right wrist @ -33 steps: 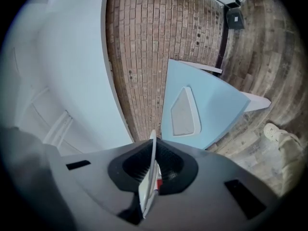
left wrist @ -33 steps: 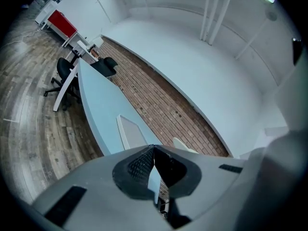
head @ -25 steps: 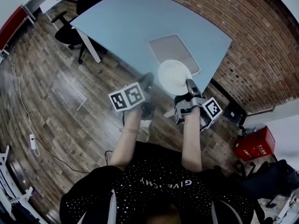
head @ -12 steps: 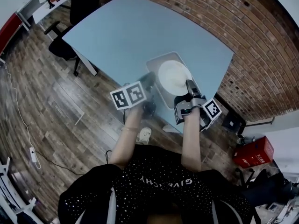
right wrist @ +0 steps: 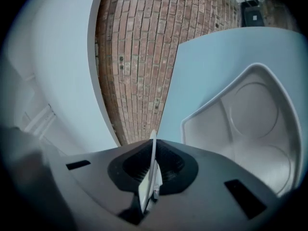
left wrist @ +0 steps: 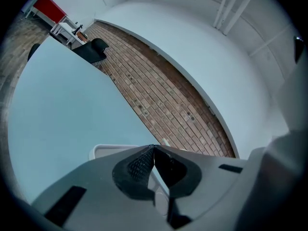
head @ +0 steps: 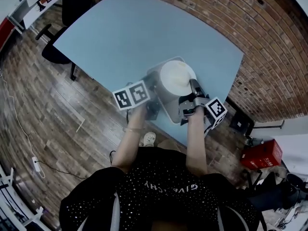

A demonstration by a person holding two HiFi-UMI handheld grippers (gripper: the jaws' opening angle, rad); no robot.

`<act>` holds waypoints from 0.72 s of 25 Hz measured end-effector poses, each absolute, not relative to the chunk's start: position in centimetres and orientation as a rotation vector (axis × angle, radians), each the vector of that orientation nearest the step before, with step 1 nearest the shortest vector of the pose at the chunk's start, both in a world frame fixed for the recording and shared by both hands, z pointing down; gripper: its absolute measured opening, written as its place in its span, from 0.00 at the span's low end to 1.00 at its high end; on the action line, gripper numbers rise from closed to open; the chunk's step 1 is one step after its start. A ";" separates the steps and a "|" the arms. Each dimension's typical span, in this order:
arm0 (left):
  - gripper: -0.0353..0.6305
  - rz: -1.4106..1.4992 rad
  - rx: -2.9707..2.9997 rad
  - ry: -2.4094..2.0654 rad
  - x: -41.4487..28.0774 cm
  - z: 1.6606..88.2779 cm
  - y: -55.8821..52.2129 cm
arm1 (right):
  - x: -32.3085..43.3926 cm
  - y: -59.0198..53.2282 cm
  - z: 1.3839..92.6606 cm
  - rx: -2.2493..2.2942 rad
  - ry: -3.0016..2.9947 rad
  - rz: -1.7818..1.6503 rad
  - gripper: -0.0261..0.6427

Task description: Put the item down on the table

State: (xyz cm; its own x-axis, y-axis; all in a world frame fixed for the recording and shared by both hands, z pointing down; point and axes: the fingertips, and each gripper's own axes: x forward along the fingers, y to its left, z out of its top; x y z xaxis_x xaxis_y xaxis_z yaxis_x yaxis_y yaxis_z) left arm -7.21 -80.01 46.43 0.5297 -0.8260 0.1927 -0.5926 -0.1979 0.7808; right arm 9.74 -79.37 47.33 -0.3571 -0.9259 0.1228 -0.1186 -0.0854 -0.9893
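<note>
Even soft light, strong fisheye vignetting

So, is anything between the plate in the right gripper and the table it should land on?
Yes: the white tray lies on the table right under the plate that the right gripper clamps by its rim. Bare tabletop shows beyond the tray and to its left.

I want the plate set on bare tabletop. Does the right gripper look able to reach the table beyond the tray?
Likely yes: the right gripper, jaws shut on the plate, is by the tray, and the blue table past it shows open surface, with nothing between.
</note>
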 end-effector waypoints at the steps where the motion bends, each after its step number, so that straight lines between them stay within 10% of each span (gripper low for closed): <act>1: 0.07 -0.333 1.892 -1.161 -7.2 47.0 -80.4 | 9.8 -79.9 48.0 -1.181 1.507 -1.522 0.08; 18: 0.07 -0.325 1.685 -1.238 -8.7 52.5 -80.8 | 9.1 -86.9 57.6 -1.579 1.792 -1.583 0.08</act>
